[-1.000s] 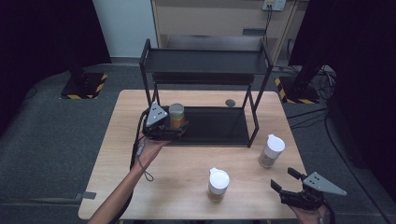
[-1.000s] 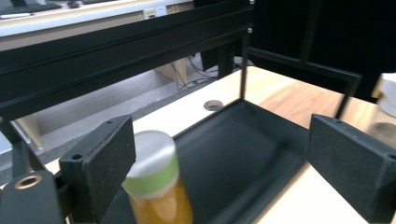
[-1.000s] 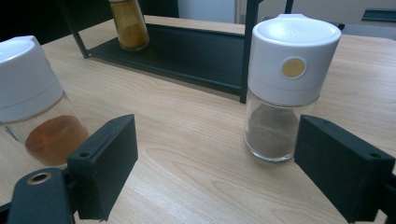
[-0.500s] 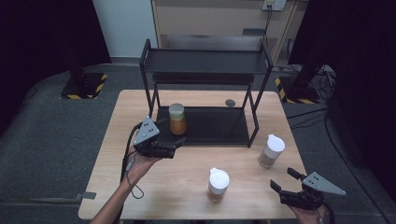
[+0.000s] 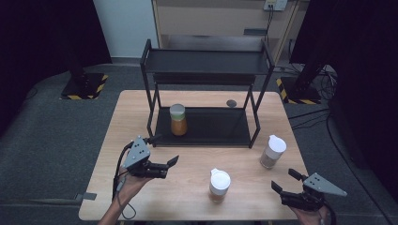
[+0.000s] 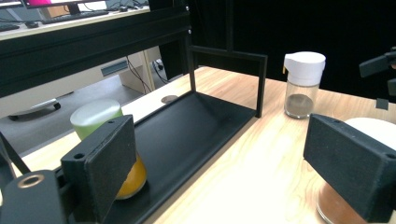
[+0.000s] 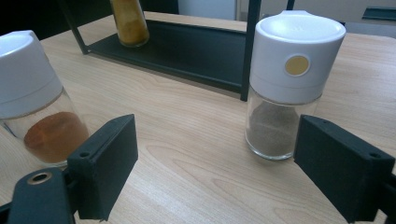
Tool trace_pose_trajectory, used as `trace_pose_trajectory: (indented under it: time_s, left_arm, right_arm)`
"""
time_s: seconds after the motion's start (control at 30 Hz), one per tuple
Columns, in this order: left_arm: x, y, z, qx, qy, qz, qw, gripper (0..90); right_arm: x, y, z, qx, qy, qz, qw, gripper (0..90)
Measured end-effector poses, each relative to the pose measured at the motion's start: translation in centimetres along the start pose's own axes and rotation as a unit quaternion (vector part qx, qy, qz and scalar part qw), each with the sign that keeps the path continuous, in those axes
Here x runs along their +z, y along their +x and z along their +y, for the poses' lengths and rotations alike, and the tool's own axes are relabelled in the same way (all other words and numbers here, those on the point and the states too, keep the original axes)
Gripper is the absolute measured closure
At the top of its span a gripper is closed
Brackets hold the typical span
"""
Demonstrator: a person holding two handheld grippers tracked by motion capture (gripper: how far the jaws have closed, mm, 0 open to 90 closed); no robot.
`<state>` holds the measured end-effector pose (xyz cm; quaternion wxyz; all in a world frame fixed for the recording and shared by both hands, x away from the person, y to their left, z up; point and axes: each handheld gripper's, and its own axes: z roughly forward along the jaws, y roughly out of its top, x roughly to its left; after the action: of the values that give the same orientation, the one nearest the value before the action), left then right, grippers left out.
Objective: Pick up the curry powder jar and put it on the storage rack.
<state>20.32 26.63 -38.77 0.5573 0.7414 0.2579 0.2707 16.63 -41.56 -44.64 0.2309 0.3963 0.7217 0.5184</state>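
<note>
Lab: hazard-taped stands (image 5: 84,85), cables (image 5: 324,77)

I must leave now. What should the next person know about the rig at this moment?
Left hand-held gripper: open, holds nothing, above the table in front of the rack.
Right hand-held gripper: open, holds nothing, near the table's front right corner.
Orange jar: upright at the left end of the rack's lower shelf.
Brown-spice jar and grey-spice jar: upright on the table, both untouched.
Done: one jar on the shelf. Left, probably: the two white-capped jars.
</note>
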Motion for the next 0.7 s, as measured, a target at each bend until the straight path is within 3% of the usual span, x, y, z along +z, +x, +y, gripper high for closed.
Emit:
trace_pose_trajectory:
  time_s: [0.2, 0.7]
  left_arm:
    - [-0.5, -0.4, -1.5, 0.000, 0.010, -0.006, 0.9999, 9.2]
    - [-2.0, -0.5, -5.1, -0.025, 0.016, -0.011, 0.9995, 9.1]
  right_arm:
    - [0.0, 0.0, 0.0, -0.001, 0.001, -0.001, 1.0000, 14.3]
    - [0.1, 0.1, 0.1, -0.004, 0.004, 0.001, 1.0000, 14.3]
